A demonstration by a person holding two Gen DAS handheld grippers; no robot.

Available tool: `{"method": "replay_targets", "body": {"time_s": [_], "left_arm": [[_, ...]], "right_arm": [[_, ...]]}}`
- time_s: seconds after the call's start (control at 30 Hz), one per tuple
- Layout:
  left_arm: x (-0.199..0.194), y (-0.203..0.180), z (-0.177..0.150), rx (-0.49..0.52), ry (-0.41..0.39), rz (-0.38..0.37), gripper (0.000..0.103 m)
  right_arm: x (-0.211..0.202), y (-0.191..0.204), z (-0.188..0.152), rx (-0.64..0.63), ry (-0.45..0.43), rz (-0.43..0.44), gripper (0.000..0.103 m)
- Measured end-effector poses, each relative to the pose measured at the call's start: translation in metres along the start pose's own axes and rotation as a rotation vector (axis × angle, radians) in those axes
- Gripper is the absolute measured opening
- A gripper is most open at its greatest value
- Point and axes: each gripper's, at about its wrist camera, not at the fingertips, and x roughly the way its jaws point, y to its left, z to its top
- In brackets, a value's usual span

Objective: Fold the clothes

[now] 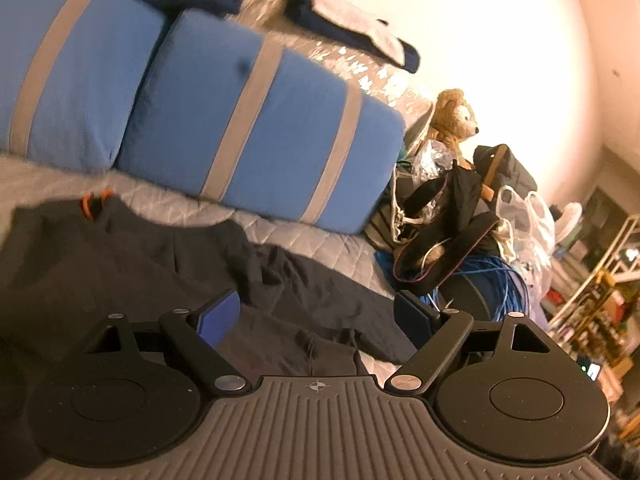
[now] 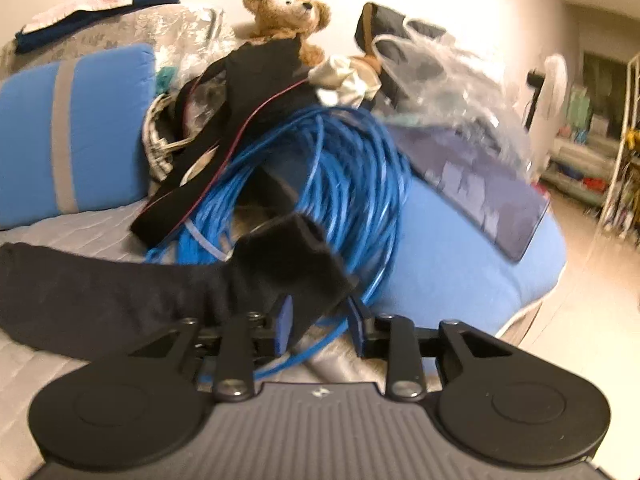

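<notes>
A dark garment with an orange-trimmed collar lies spread and creased on the grey quilted bed. My left gripper hovers low over its near part. It is open wide, with nothing between its blue pads. In the right wrist view, the garment's dark sleeve stretches from the left and rises off the bed. My right gripper is shut on the sleeve's end, and the cuff sticks up past the fingers.
Two blue pillows with grey stripes lean behind the garment. A coil of blue cable, a black strap, plastic bags and a teddy bear are piled at the bed's end. Shelves stand far right.
</notes>
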Motion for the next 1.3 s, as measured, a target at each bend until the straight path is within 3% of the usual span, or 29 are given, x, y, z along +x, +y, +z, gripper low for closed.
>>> {"method": "replay_targets", "body": {"time_s": [0.17, 0.33, 0.4, 0.5, 0.6, 1.03, 1.3], "left_arm": [[0.007, -0.008, 0.007, 0.045, -0.043, 0.001, 0.085], [0.019, 0.007, -0.003, -0.003, -0.118, -0.078, 0.085], [0.023, 0.016, -0.008, -0.043, -0.115, -0.098, 0.085], [0.026, 0.032, -0.011, -0.132, -0.092, -0.129, 0.085], [0.025, 0.044, -0.010, -0.210, -0.107, -0.197, 0.086], [0.035, 0.031, -0.019, -0.122, -0.054, -0.158, 0.086], [0.045, 0.029, -0.022, -0.099, 0.000, -0.058, 0.086]], "right_arm": [[0.016, -0.005, 0.010, -0.023, -0.009, -0.021, 0.033], [0.030, -0.004, 0.011, -0.057, 0.010, -0.006, 0.032], [0.034, -0.003, 0.010, -0.068, 0.023, 0.010, 0.028], [0.035, -0.001, 0.011, -0.056, 0.051, 0.025, 0.009], [0.028, 0.005, 0.014, -0.050, 0.065, 0.035, 0.005], [-0.023, 0.073, 0.052, -0.058, 0.081, 0.278, 0.004], [-0.037, 0.131, 0.071, -0.071, 0.128, 0.447, 0.004]]}}
